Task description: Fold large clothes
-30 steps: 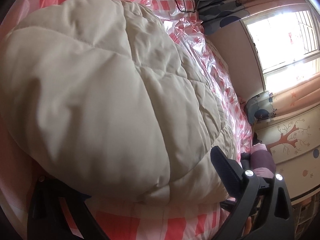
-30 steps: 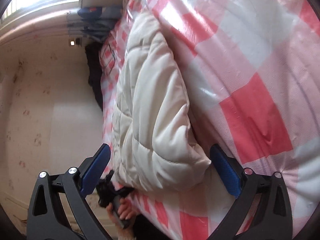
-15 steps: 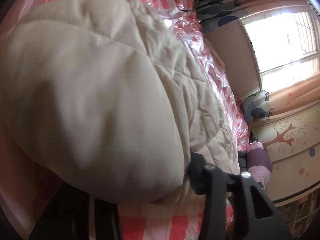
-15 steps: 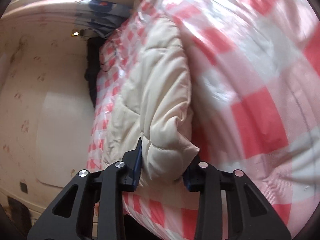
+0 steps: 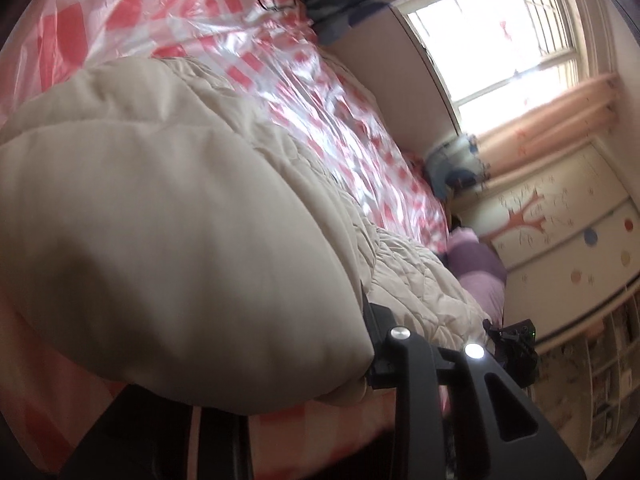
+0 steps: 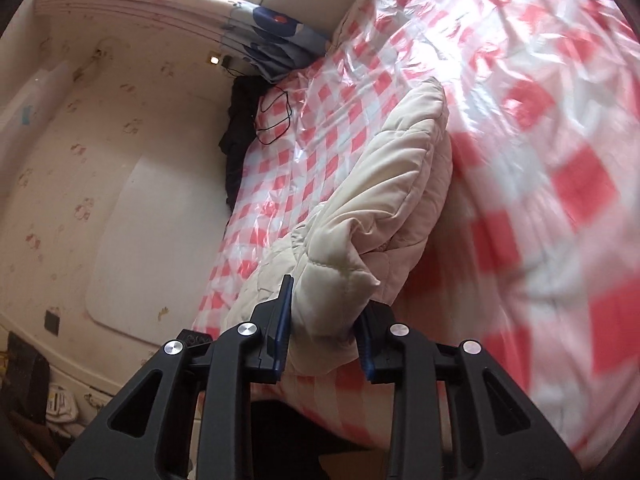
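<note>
Hand-held gripper [image 6: 322, 334] clamps quilted coat [image 6: 384, 200] lengthwise along bed [image 6: 560, 160].

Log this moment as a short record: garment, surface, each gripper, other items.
garment: cream quilted coat, partly bunched, on the bed
surface: bed under red-and-white checked plastic sheet
right gripper: shut on a coat corner
left gripper: shut on the coat edge; one finger hidden by fabric
other items: black cable, window

This is a bedroom in a home. Past the fingers lies a bed [image 6: 400, 92] with a red and white checked cover. Beyond it are a window [image 5: 516, 36], pink curtains [image 5: 552, 120] and a wardrobe [image 5: 560, 232] with a painted tree.
</note>
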A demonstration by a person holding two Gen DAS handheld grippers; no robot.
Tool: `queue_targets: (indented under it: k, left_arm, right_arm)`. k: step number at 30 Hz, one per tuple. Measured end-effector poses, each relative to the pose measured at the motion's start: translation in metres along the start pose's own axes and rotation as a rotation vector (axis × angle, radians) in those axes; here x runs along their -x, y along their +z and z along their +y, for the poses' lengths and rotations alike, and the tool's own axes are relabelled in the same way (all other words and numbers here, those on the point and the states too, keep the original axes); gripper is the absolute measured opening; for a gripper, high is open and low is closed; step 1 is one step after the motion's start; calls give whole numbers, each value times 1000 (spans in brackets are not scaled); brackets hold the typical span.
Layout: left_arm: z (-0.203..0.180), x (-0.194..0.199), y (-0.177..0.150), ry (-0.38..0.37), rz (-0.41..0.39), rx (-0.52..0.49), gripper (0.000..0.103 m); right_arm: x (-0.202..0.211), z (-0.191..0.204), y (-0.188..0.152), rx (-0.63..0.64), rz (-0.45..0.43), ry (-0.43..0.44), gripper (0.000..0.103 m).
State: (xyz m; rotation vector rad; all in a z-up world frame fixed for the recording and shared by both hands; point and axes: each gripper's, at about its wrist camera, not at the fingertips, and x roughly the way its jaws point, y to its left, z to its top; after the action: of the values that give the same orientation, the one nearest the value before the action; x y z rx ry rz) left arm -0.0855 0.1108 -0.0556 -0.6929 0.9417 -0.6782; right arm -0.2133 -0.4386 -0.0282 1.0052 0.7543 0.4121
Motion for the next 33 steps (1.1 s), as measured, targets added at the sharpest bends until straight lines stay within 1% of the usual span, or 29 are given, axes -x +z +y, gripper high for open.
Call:
queue_targets:
  k: [3,5,7,8,9,10,11,12,13,14,15,16,17,19,20,21,22,23,24,25,26,27,28,30,31,33]
  left_arm:
    - [-10,1,-23,3,46,-38,30]
    - [-9,3,-40,15,74,-56,30]
    - [-7,0,-52,52,100,-68,33]
    - [-3,-1,-53,59,106,-58,36]
    - [3,-1,-55,61,112,-43,40]
    - [9,-2,-55,65,115,-21,42]
    - [14,0,-56,63,113,-8,46]
    - [16,1,-56,62,109,0,49]
    - [18,1,-57,60,107,6,50]
    - [22,2,-57,48,107,23,51]
    - [25,3,-59,39,108,39,57]
    - [29,2,-60,42,108,55,61]
    - [33,0,-62,51,114,74,64]
    - [33,-3,-64,63,108,80,65]
    - [31,-3,-63,73,100,69,65]
    - [29,-3,-61,80,95,65,66]
    - [28,-3,-59,79,93,72,65]
    - [30,-3,-57,67,92,90,65]
    - [33,-2,-57,54,91,107,65]
    - [36,0,-57,41,93,121,65]
    - [40,1,-58,33,100,128,66]
    - [42,1,-59,30,105,127,66]
    - [42,3,-59,39,104,124,67]
    - [44,10,-60,58,95,124,75]
    - [45,12,-60,64,93,126,77]
    - [49,15,-57,62,84,143,77]
  right_arm:
    - [31,-11,-34,-12,-13,-10,27]
    - [48,-26,-59,-28,-13,-38,27]
    - [58,-50,-82,-67,16,-62,29]
    - [63,-64,-92,-94,18,-86,32]
    - [71,-75,-99,-122,11,-90,32]
    - [79,-83,-105,-147,-9,-78,32]
    - [91,-84,-110,-155,-58,-87,33]
    - [99,-81,-112,-144,-103,-121,41]
    - [113,-74,-112,-123,-172,-173,47]
    - [122,-66,-113,-106,-226,-206,58]
    - [129,-55,-110,-83,-287,-232,62]
    - [130,-40,-104,-41,-321,-231,63]
    - [123,-27,-98,6,-329,-229,63]
    - [95,1,-84,109,-313,-249,70]
    - [70,16,-75,180,-289,-247,74]
    - [51,22,-69,223,-276,-253,74]
    - [24,24,-62,281,-252,-287,74]
    - [5,20,-57,307,-228,-315,74]
    - [-17,7,-54,315,-195,-361,74]
    - [-44,-18,-52,287,-116,-452,74]
    - [-63,-37,-51,249,-58,-469,74]
    - [-67,-53,-55,224,-52,-440,74]
    - [-61,-54,-55,199,-73,-417,74]
    - [-53,-43,-53,156,-88,-431,74]
    - [-51,-28,-53,177,-95,-445,74]
    - [-59,3,-51,267,-93,-448,75]
